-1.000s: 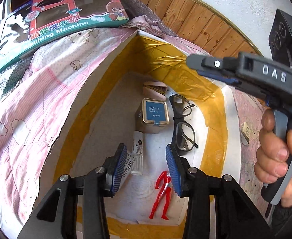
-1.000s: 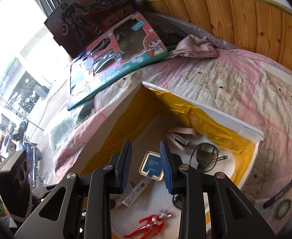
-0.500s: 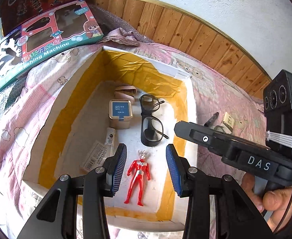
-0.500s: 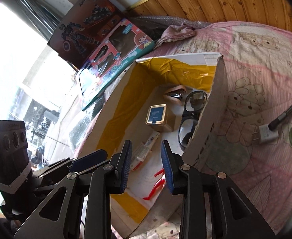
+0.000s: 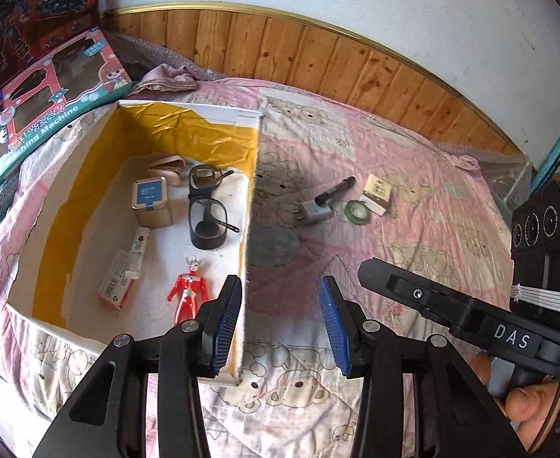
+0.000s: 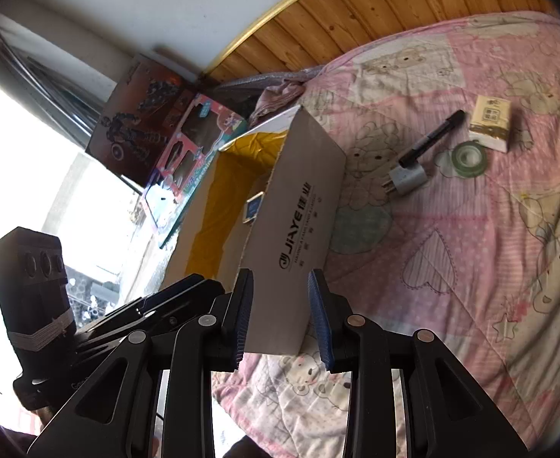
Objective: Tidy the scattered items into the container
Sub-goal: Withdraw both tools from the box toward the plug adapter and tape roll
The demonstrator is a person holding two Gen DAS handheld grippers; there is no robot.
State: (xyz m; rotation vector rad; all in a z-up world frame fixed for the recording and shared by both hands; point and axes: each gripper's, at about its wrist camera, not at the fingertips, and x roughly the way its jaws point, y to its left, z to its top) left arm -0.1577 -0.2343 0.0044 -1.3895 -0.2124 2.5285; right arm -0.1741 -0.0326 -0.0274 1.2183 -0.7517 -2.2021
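The cardboard box [image 5: 89,175] sits open on the pink bear-print quilt [image 5: 413,229], its inner walls lined with yellow tape and its grey outer side printed "JIAYE" in the right wrist view. Inside lie a red toy figure [image 5: 187,293], black-framed glasses [image 5: 205,206], a small square tin with a blue lid [image 5: 151,201], a clear tube [image 5: 138,252] beside a flat white packet [image 5: 116,287], and a pinkish case [image 5: 167,168] against the far wall. Still on the quilt, just right of the box, are a black marker [image 5: 335,187], a grey plug adapter [image 5: 312,213] touching its tip, a green tape roll [image 5: 357,212] and a small cream carton [image 5: 377,191]. The left gripper [image 5: 278,320] hangs above the box's right wall, fingers spread and holding nothing; the right gripper [image 6: 282,316] is also parted and empty, near the box's corner. A second ago both cameras looked down into the box; now both have pulled back and swung right, bringing the loose items into sight.
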